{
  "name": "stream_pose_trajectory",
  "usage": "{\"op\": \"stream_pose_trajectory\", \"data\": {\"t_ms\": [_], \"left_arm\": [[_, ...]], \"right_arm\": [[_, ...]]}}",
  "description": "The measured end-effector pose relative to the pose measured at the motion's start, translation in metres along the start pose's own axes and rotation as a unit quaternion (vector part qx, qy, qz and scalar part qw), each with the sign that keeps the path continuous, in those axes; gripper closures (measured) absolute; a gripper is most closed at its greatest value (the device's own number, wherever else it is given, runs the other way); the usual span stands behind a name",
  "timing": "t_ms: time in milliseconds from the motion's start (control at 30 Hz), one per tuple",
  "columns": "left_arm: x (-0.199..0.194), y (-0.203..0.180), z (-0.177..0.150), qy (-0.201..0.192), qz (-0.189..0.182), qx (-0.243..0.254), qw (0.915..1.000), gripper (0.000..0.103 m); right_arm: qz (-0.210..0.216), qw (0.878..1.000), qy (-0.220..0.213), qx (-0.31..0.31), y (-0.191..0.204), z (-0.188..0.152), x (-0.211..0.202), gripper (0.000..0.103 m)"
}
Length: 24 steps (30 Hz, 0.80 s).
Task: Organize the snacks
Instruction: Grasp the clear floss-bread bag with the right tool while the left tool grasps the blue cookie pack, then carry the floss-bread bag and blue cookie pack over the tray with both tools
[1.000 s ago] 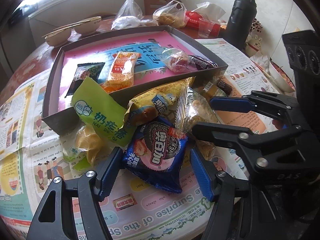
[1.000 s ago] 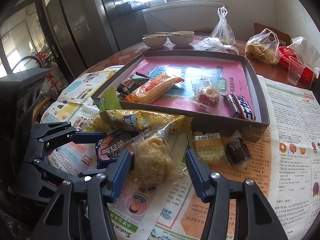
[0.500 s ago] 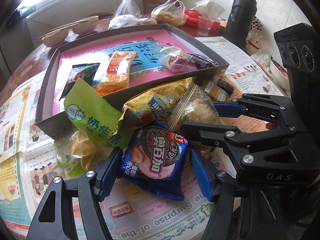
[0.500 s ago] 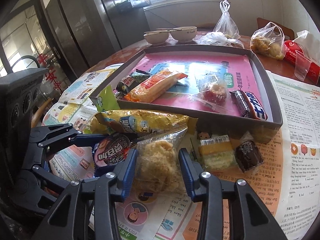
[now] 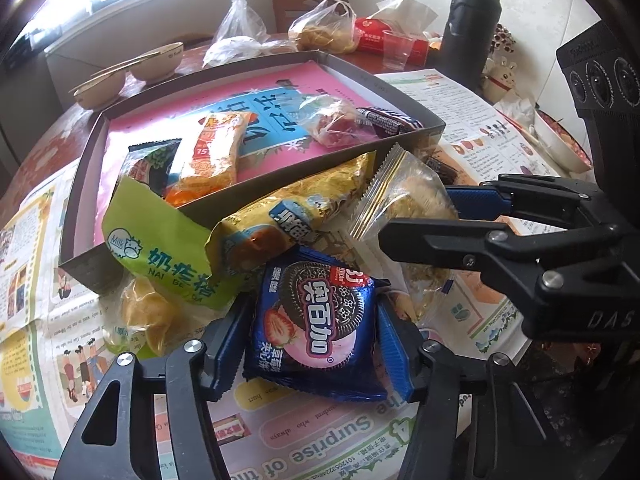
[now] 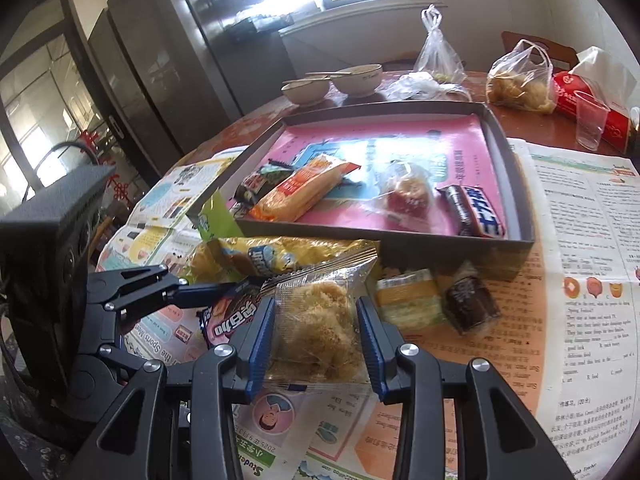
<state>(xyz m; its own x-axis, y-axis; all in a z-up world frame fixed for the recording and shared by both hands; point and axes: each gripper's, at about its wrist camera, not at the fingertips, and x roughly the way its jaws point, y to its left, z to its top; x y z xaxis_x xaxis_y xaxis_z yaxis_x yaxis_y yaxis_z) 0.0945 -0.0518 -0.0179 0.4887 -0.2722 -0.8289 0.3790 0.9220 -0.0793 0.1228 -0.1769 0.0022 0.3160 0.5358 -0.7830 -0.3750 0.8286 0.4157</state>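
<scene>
Both jaws have just been closing, each with a snack between its pads. Your left gripper (image 5: pixel 310 342) now presses its blue pads on the two sides of the blue cookie packet (image 5: pixel 314 322), which lies on the newspaper (image 5: pixel 320 440) at the near edge of the pile. Your right gripper (image 6: pixel 316 340) squeezes the clear bag of golden flaky pastry (image 6: pixel 316 328) (the film is wrinkled where the pads meet it), and this bag sits just to the right of the cookie packet.

Behind these two you see a yellow snack bag (image 5: pixel 296 210) leaning against the near wall of the shallow box (image 5: pixel 280 196), and to its left a green milk-candy packet (image 5: pixel 160 244) that rests partly over the box corner. Inside the box, on the pink sheet, lie an orange packet (image 5: pixel 212 152), a dark packet (image 5: pixel 154 164) to its left, a clear bag with something red (image 5: pixel 332 124) and a dark bar (image 5: pixel 386 120) at the right. Right of the pastry bag, on the newspaper, lie a small yellow cake (image 6: pixel 408 298) and a dark brown one (image 6: pixel 470 304), close together.
</scene>
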Motion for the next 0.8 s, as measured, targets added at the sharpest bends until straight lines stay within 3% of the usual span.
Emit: {"op": "stream_pose_trajectory", "data": {"t_ms": [133,600,800], "left_arm": [[-0.001,-0.001,-0.001,-0.006,-0.005,0.001,1.0,0.049],[-0.015,0.008,-0.015,-0.003,-0.021,-0.019,0.9996,0.05],[-0.039,0.013,-0.018,-0.029,-0.013,-0.022,0.9992,0.05]], "right_arm": [[0.0,1.0,-0.003,0.007,-0.003,0.0,-0.002,0.062],[-0.001,1.0,-0.014,0.027,-0.011,0.0,-0.012,0.062],[-0.001,0.999,-0.022,0.032,-0.014,0.001,-0.017,0.062]]}}
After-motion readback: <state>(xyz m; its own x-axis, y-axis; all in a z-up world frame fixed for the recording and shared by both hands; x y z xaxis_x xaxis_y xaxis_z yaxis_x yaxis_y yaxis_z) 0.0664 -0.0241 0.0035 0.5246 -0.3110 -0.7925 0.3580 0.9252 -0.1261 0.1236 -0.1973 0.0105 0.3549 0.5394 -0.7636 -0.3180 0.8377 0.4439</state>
